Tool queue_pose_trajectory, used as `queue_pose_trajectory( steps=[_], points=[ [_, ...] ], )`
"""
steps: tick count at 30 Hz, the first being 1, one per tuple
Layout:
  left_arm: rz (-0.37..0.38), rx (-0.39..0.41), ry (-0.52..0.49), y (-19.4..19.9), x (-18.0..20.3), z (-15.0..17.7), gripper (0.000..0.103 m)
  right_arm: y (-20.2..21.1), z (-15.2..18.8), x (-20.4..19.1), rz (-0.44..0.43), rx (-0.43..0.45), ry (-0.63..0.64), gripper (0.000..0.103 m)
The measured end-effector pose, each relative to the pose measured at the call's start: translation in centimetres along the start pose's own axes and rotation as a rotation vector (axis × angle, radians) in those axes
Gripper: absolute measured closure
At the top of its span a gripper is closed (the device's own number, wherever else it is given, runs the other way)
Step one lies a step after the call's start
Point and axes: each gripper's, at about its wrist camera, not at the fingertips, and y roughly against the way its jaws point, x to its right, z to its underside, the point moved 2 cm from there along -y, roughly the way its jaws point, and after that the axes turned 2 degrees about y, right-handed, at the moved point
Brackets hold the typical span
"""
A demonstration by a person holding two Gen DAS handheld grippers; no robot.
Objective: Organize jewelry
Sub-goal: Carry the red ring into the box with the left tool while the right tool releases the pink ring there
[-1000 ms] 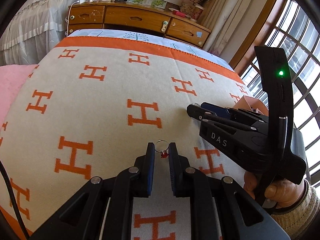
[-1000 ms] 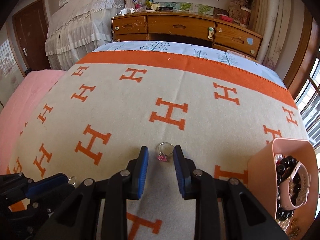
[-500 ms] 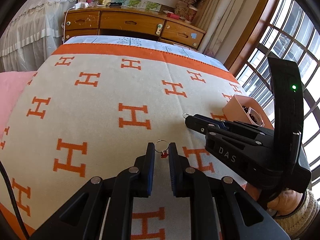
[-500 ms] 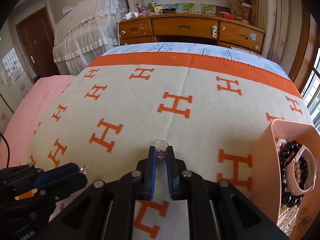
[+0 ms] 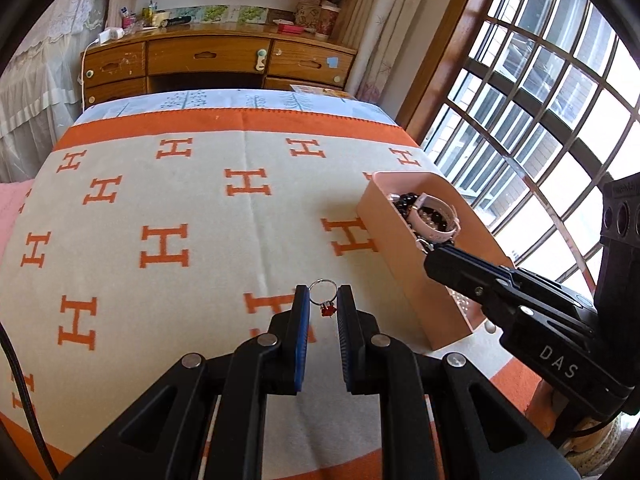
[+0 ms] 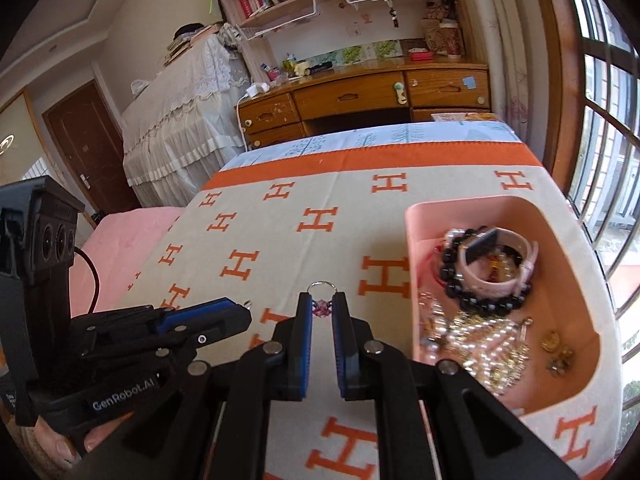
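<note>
Left wrist view shows the left tongs (image 5: 323, 304) clamped on a thin silver ring with a small red stone (image 5: 325, 299); the band stands up between the blue pads, the stone hanging at its lower edge, and the ring is held clear of the cream blanket with orange H letters (image 5: 192, 200) that covers the bed. Right wrist view shows the right tongs (image 6: 322, 309) clamped likewise on a thin silver ring with a pink stone (image 6: 322, 299), the stone pinched between the pads and the band arching just past the tips.

Both rings, then, are in the tongs and not on the bed. The relation that the coming move turns on is where the pale pink open plastic box (image 6: 576, 280) lies. From the right tongs it sits just to the right and slightly ahead, its near wall close beside the right finger. From the left tongs it is ahead and to the right (image 5: 404, 256), with the right tongs (image 5: 434, 254) reaching over its near rim in between. So the right hand looks the nearer of the two and should be able to drop first.

Inside the box lie a black bead bracelet (image 6: 492, 302), a pale pink watch strap (image 6: 516, 276) and a heap of pearl and gold chains (image 6: 476, 344). Its long axis runs away from the tongs, toward the wooden desk with drawers (image 6: 360, 100) beyond the bed.
</note>
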Motion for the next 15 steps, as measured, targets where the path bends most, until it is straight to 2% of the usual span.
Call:
queue_pose_trajectory(
  steps=[7,12,15],
  points=[
    [0.037,0.002,-0.114,-1.1,6.3,-1.9,0.091,3.8,0.5,5.8,0.076,0.071,-0.109,0.093],
    [0.044,0.009,-0.166,-2.4,9.7,-3.6,0.091,4.5,0.8,8.1,0.134,0.094,-0.147,0.093],
    [0.046,0.001,-0.181,-3.5,10.9,-4.5,0.091,4.7,1.0,9.1,0.137,0.098,-0.164,0.093]
  ],
)
